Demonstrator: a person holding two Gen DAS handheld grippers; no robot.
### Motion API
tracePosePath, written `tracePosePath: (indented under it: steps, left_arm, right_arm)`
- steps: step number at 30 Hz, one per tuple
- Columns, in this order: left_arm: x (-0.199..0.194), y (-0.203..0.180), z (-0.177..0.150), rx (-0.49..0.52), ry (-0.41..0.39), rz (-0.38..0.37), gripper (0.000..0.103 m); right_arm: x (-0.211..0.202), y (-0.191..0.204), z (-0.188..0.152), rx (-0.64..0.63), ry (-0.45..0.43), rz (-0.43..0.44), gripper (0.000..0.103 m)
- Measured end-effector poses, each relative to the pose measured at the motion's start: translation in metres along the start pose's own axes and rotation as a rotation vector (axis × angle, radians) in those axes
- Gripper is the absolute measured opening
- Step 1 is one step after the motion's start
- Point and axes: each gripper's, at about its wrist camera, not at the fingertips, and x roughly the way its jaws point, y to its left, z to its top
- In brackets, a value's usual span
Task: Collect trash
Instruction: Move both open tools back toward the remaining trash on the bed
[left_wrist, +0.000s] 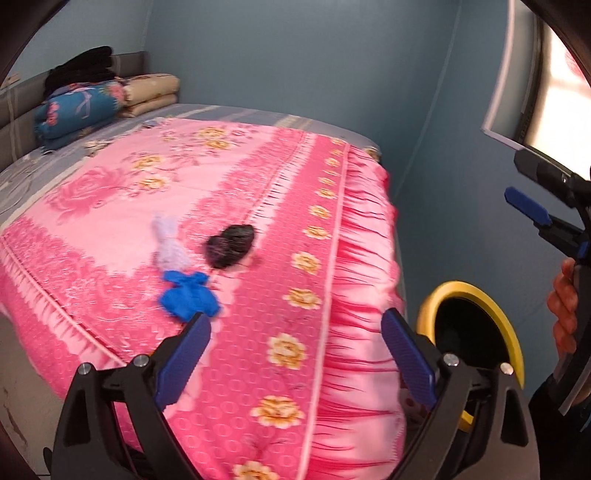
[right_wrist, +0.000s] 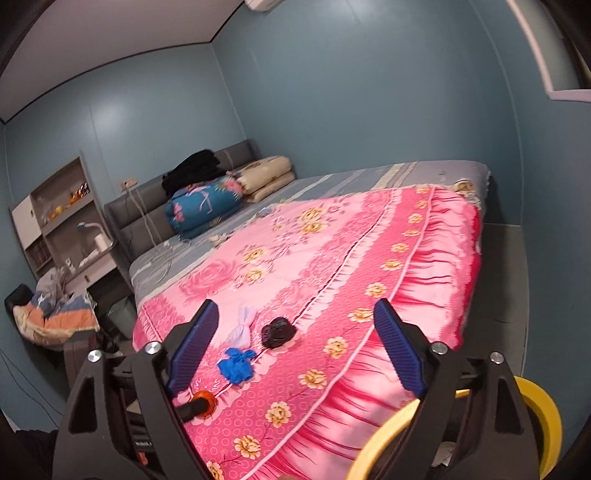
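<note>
Nothing looks collected yet. Three scraps lie clustered on the pink flowered bedspread (left_wrist: 258, 206): a crumpled blue glove (left_wrist: 188, 295), a white twisted tissue wad (left_wrist: 170, 243) at its 12 o'clock, and a dark crumpled lump (left_wrist: 231, 245) at its 1 o'clock. My left claw (left_wrist: 295, 343) and right claw (right_wrist: 295, 343) both gape, holding nothing. The yellow-rimmed bin (left_wrist: 476, 328) waits at the bed's 4 o'clock, its inside too dark to read.

The left gripper (left_wrist: 295, 354) hung wide open above the pink blanket (left_wrist: 258, 229). On it lay a blue glove (left_wrist: 188, 295), a white wad (left_wrist: 168, 243) and a black bag (left_wrist: 231, 243), close together. A yellow-rimmed bin (left_wrist: 476, 332) stood beside the bed.
</note>
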Motion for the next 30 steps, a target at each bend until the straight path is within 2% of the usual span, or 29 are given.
tracePosePath:
  steps: [6,15,24,30]
  left_arm:
    - [-0.003,0.034,-0.005,-0.021,-0.009,0.070,0.091]
    - [0.012,0.086,-0.025,-0.081,0.036,0.148,0.091]
    - [0.036,0.119,-0.044,-0.135,0.091,0.166,0.091]
    - [0.055,0.141,-0.054,-0.178,0.138,0.148,0.091]
  right_arm:
    - [0.037,0.013,0.001,-0.006,0.057,0.006,0.084]
    - [0.111,0.031,-0.007,-0.023,0.176,0.025,0.084]
    - [0.194,0.048,-0.028,-0.024,0.302,0.019,0.084]
    - [0.244,0.048,-0.043,-0.015,0.375,0.000,0.084]
